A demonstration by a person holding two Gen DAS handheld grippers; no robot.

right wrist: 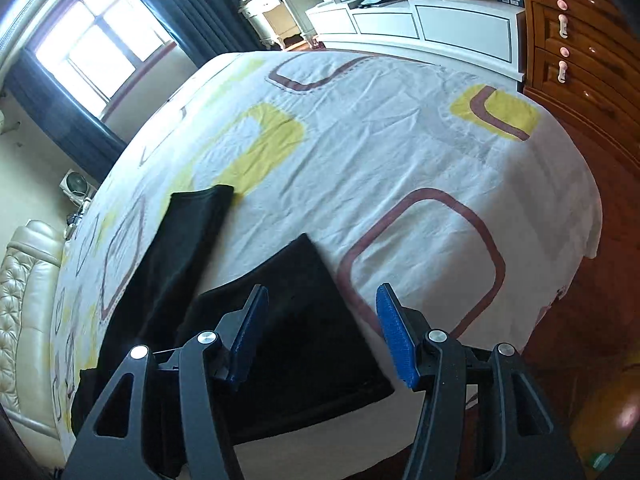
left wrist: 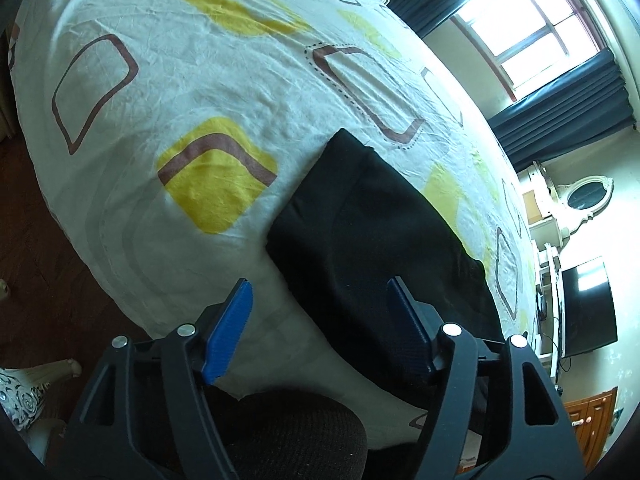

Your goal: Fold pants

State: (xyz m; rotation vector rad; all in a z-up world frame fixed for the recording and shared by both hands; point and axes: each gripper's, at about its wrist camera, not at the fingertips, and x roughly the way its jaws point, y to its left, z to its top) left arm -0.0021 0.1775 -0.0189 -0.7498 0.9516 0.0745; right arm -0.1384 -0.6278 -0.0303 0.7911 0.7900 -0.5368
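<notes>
1. My left gripper and right gripper both hang released, ribbed blue pads gripping nothing
2. The black, soft knit pants lie folded flat on the wrinkled white patterned bedsheet

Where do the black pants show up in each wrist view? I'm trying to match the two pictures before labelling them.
Left wrist view: the black pants lie lower centre-right on the bedsheet, reaching down between the open blue pads.
Right wrist view: the black pants lie lower left to centre, one leg stretching up-left, partly behind the left pad.
Shared landmark: the window with dark curtains.
</notes>
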